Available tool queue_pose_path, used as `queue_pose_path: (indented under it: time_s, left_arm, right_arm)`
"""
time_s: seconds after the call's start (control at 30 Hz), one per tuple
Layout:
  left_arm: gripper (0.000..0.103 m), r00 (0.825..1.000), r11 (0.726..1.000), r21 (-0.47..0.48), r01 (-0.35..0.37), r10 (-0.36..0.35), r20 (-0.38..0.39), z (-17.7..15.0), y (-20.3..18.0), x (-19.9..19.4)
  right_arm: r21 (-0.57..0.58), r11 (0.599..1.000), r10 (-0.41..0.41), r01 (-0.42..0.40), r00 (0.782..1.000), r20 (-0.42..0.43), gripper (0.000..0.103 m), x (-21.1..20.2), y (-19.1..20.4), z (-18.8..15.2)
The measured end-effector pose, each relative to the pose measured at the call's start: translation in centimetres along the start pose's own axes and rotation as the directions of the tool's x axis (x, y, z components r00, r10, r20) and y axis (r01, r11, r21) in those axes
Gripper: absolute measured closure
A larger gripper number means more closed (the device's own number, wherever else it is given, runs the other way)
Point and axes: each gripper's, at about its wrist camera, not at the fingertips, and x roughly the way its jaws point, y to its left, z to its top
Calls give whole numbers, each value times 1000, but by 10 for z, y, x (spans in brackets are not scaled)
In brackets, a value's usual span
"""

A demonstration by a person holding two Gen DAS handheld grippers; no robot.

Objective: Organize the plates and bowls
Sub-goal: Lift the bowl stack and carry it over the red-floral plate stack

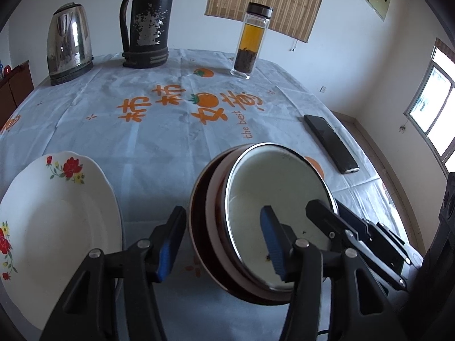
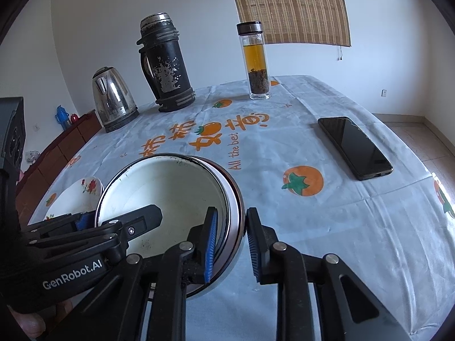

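A white enamel bowl (image 1: 273,199) sits nested inside a brown bowl (image 1: 204,227) on the table, also in the right wrist view (image 2: 170,187). My left gripper (image 1: 221,244) is open, its fingers astride the left rims of both bowls. My right gripper (image 2: 230,244) straddles the right rims with a narrow gap; whether the pads touch is unclear. A white plate with red flowers (image 1: 57,227) lies left of the bowls, also in the right wrist view (image 2: 76,196).
At the table's far side stand a steel kettle (image 1: 69,42), a black thermos (image 1: 148,22) and a glass tea bottle (image 1: 250,39). A black phone (image 2: 354,146) lies on the printed tablecloth (image 1: 142,142) right of the bowls.
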Motion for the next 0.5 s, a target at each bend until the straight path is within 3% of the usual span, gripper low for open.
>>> queue_pose_path:
  time_s: [0.1, 0.17, 0.37, 0.5]
  left_arm:
    - [48, 999, 1000, 8, -24, 24, -22, -4, 0, 2]
    - [56, 1000, 1000, 23, -8, 8, -30, -6, 0, 1]
    - [61, 1000, 1000, 22, -17, 18, -22, -8, -1, 1]
    - [62, 1000, 999, 35, -10, 9, 30, -6, -4, -12]
  right_arm:
    - [-13, 1000, -8, 8, 1000, -3, 77, 1, 1, 0]
    - [-17, 1000, -10, 10, 1000, 0, 78, 2, 2, 0]
    - [-18, 1000, -24, 24, 1000, 3, 78, 0, 7, 1]
    - [0, 1000, -27, 27, 1000, 1, 78, -2, 5, 1]
